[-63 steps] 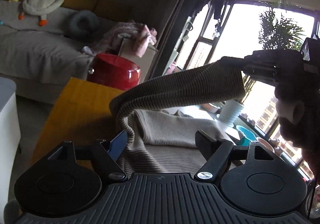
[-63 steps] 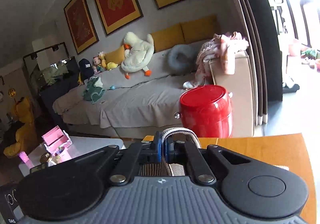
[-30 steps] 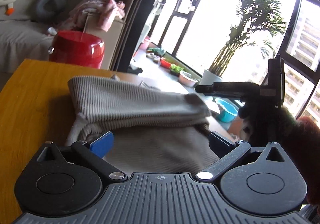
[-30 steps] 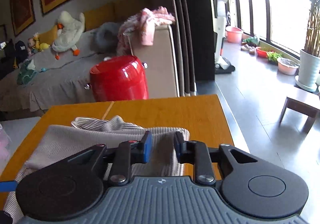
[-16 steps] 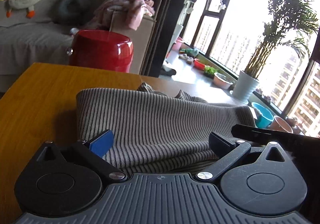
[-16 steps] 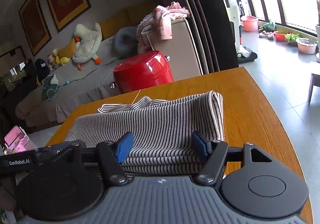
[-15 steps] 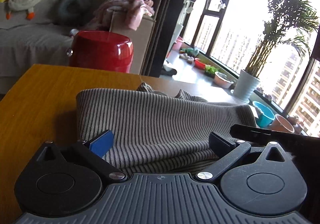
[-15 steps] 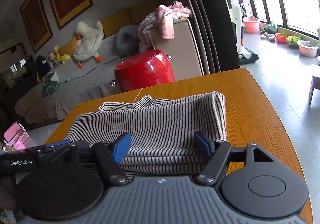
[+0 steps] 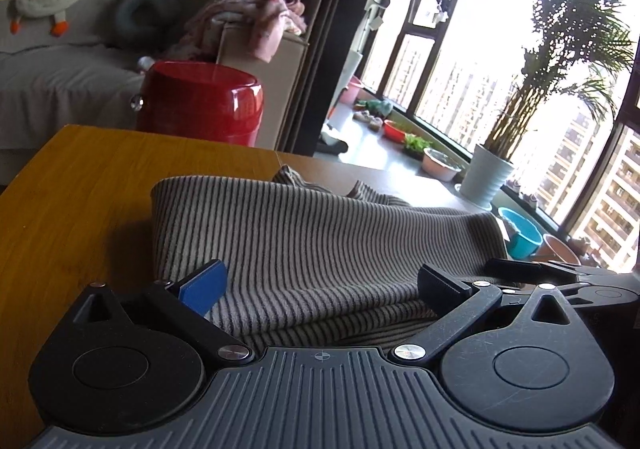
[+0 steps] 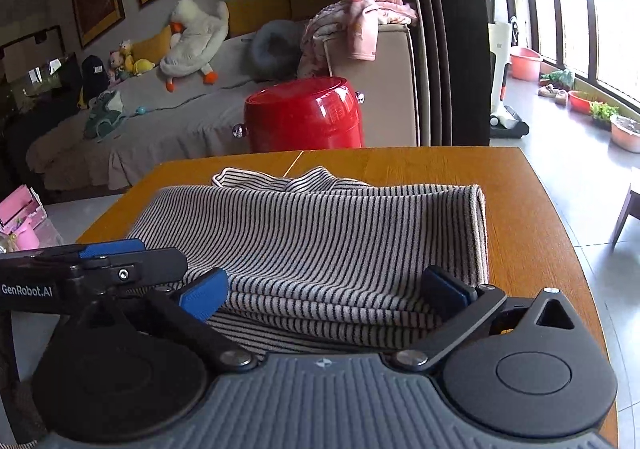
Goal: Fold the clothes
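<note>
I have a striped knit top point(image 10: 320, 245) lying on the bench point(image 10: 528, 209), doubled over into a thick stack of layers. A rolled fold runs down its right side, and the collar end is bunched at the far edge. It looks soft and limp, light but bulky. I judge it will sag and slide layer over layer if I lift it by one corner. The knit should give the pads good friction, so slipping out of a pinch is not my worry; layers splaying is. The best hold, I think, is a pinch through all layers at a near corner or along the folded edge, with one gripper at each end so the stack stays square.

My right gripper point(image 10: 326, 289) is wide open and holds nothing. The near edge of the top lies between its fingers and just ahead of them, the layered hems facing me. My left gripper point(image 9: 320, 281) is also wide open and empty. The top fills the gap between its fingers, with the left end of the fold just beyond the blue pad. The grippers sit side by side at the near edge, each showing in the other's view.

The top already lies folded, so this fits either a finished fold or a pause ahead of another one.
</note>
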A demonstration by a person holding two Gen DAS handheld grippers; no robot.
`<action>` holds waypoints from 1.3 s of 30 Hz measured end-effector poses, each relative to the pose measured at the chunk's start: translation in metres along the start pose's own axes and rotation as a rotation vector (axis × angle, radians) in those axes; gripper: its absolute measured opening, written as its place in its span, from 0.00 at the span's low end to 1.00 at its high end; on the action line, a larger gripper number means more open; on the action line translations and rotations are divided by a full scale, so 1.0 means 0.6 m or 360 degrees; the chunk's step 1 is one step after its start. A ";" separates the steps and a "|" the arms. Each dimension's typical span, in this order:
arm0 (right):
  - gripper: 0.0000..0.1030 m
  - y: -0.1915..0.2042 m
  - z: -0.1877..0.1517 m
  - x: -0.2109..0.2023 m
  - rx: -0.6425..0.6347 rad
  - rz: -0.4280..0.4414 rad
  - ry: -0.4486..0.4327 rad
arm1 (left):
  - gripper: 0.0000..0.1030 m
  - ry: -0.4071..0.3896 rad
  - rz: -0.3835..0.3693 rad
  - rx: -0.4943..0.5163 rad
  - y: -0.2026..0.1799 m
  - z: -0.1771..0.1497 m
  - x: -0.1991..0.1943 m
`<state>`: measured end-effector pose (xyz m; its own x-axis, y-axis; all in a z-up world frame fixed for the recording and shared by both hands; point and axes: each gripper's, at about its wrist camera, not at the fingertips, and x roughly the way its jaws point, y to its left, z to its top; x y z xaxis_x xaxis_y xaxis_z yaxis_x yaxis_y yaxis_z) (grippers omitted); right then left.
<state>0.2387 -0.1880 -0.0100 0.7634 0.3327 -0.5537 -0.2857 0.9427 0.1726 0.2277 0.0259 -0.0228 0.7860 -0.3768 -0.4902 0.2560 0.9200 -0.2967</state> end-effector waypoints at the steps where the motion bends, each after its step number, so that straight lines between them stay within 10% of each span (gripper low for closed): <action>1: 1.00 0.004 0.000 0.001 -0.0019 -0.0015 0.0008 | 1.00 0.0000 0.0001 0.0002 0.000 0.000 0.000; 28: 1.00 0.036 -0.002 0.017 -0.0210 -0.0023 0.0140 | 1.00 -0.0004 0.0000 -0.0004 -0.002 0.003 -0.001; 39: 1.00 0.033 -0.014 -0.009 -0.0169 -0.0104 -0.0004 | 1.00 0.0002 -0.0037 -0.0013 0.002 -0.001 -0.010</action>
<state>0.2242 -0.1714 -0.0107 0.7836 0.2709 -0.5591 -0.2949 0.9543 0.0491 0.2227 0.0295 -0.0209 0.7790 -0.3981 -0.4844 0.2695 0.9102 -0.3146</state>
